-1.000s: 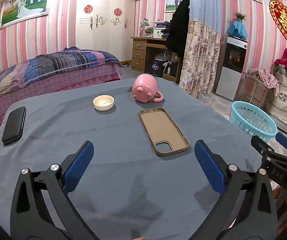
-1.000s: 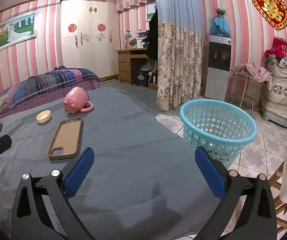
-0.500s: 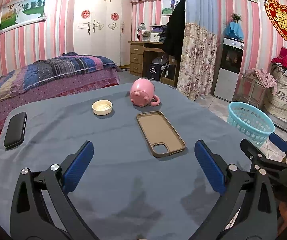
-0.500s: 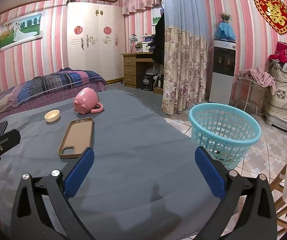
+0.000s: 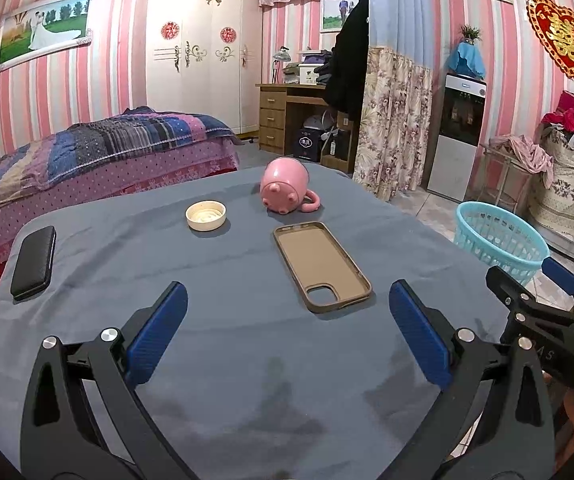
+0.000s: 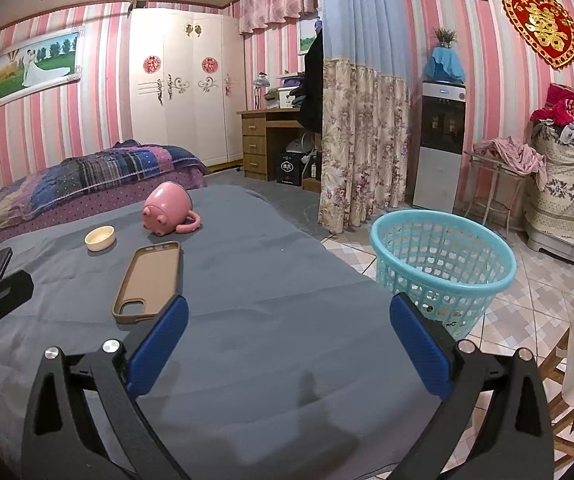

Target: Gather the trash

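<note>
Trash basket (image 6: 443, 264): turquoise, perforated wall, upright on the tiled floor just off the worktop's right edge. At 1 o'clock in the right wrist view, 3 o'clock in the left wrist view (image 5: 501, 238). What's inside it, can't tell.

Worktop (image 5: 247, 340) has a grey-blue cloth with four items on it, all apart from each other:
- phone case (image 5: 321, 266), brown, lying open side up, camera cutout toward the claws, 12–1 o'clock from left claw. In the right view (image 6: 149, 282) it's at 10 o'clock, near corner just beside the right claw's left finger.
- pink mug (image 5: 287, 192), tipped on its side, base toward camera, handle on the cloth to the right, 12 o'clock beyond the case. Right view (image 6: 169, 208).
- small cream round dish (image 5: 205, 216), upright, left of the mug, 11 o'clock. Right view (image 6: 100, 238).
- black flat case (image 5: 33, 262), far-left edge of the worktop, 9–10 o'clock.

Left claw (image 5: 287, 332): blue-padded fingers spread wide, pinching nothing, above bare cloth at the near side.
Right claw (image 6: 289, 344): fingers spread wide, nothing between them, over the worktop's right part near the edge; basket beyond its right finger. Also seen at 3–4 o'clock in the left view (image 5: 535, 290).
</note>
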{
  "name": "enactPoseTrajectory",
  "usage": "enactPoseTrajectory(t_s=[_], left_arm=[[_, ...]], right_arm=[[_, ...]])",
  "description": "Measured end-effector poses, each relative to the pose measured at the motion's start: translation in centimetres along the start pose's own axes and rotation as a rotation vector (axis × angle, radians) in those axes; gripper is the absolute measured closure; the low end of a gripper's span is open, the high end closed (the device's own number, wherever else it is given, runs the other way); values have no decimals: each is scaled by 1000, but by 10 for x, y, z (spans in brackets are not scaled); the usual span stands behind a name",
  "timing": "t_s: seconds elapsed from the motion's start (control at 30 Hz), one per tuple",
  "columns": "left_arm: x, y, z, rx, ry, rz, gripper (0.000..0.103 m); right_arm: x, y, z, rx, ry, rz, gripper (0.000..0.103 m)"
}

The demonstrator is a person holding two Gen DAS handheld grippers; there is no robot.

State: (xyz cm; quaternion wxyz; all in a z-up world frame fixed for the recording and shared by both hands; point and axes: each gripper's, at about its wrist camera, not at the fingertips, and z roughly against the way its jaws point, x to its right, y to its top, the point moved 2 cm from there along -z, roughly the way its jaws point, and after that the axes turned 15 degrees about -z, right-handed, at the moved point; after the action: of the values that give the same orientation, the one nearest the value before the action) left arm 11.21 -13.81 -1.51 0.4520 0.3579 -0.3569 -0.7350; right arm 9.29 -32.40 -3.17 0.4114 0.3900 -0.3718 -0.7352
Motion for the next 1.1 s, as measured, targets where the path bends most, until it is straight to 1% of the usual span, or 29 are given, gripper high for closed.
enactPoseTrajectory(t_s=[1.1], left_arm=[[-2,-3,0,3,6,-10,5]], right_arm=[[-3,-2,0,9,0,15,4]])
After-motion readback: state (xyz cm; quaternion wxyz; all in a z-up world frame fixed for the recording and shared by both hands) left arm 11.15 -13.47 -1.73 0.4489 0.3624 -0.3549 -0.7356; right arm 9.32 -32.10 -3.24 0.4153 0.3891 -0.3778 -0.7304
